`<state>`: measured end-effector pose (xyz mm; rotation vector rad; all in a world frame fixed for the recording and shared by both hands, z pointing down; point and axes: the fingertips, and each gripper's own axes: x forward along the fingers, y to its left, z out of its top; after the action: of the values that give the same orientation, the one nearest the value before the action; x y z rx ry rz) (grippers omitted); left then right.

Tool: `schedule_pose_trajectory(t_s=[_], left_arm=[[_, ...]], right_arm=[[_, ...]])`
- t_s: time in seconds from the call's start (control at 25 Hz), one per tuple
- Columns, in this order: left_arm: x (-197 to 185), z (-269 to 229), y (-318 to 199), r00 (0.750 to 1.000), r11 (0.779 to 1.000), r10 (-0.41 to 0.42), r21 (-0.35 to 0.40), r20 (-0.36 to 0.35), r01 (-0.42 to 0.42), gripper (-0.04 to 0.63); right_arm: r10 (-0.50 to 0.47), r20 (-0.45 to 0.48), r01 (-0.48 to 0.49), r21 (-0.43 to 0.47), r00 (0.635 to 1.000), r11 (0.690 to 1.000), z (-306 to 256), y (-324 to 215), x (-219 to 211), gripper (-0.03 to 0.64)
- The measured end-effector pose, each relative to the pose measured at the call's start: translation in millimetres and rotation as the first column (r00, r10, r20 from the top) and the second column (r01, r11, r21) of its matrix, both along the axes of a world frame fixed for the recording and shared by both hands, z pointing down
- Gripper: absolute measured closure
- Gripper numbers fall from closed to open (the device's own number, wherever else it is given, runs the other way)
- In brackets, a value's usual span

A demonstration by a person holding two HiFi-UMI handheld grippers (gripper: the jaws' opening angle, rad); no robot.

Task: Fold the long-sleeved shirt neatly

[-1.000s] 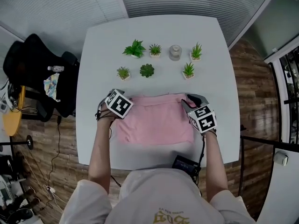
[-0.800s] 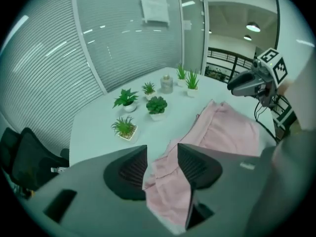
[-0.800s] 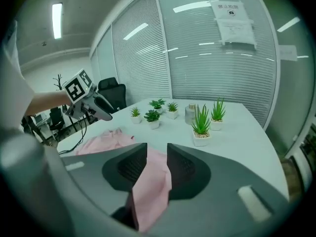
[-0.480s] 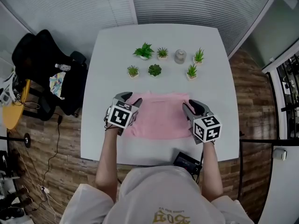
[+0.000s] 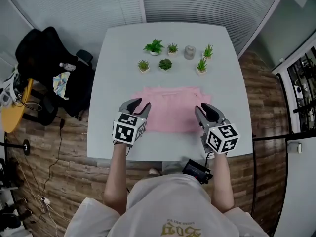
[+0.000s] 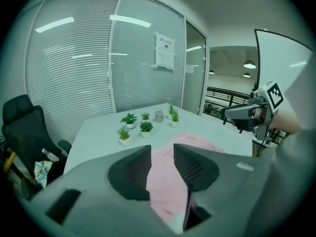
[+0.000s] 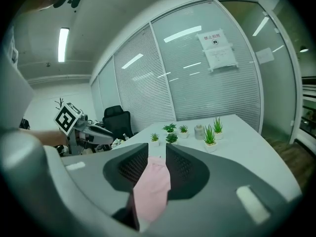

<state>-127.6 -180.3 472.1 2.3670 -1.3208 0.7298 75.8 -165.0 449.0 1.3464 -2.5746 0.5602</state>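
Now | left claw (image 5: 139,104): jaws just closing on shirt (image 5: 170,107) | right claw (image 5: 203,107): gripping shirt

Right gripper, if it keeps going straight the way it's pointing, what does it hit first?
The right gripper is clamped on the pink shirt. Straight on, it would probably reach the white table just short of the dark rosette plant; depth is hard to judge.

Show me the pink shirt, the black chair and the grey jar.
pink shirt (image 5: 170,107), head view, middle of the cloth.
black chair (image 5: 40,47), head view, its backrest.
grey jar (image 5: 189,52), head view, its top.
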Motion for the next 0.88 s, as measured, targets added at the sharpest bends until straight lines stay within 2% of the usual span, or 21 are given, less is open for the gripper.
schedule_pose_trajectory(t_s=[0.16, 0.48, 0.6, 0.88], left_arm=[[5, -4, 33, 0.998, 1.000, -0.005, 0.019, -0.062, 0.006, 0.454], [2, -34, 80, 0.985, 0.989, -0.066, 0.122, -0.161, 0.086, 0.548], [0, -46, 91, 0.975, 0.983, -0.078, 0.150, -0.207, 0.110, 0.565], [-7, -53, 121, 0.964, 0.969, -0.102, 0.196, -0.245, 0.152, 0.592]], right_arm=[[0.005, 0.013, -0.005, 0.016, 1.000, 1.000, -6, 34, -8, 0.493], [0.034, 0.073, -0.038, 0.055, 0.997, 0.998, -20, 86, -22, 0.532], [0.036, 0.078, -0.043, 0.086, 0.996, 0.995, -31, 99, -27, 0.542], [0.096, 0.086, -0.107, 0.138, 0.992, 0.985, -46, 123, -24, 0.603]])
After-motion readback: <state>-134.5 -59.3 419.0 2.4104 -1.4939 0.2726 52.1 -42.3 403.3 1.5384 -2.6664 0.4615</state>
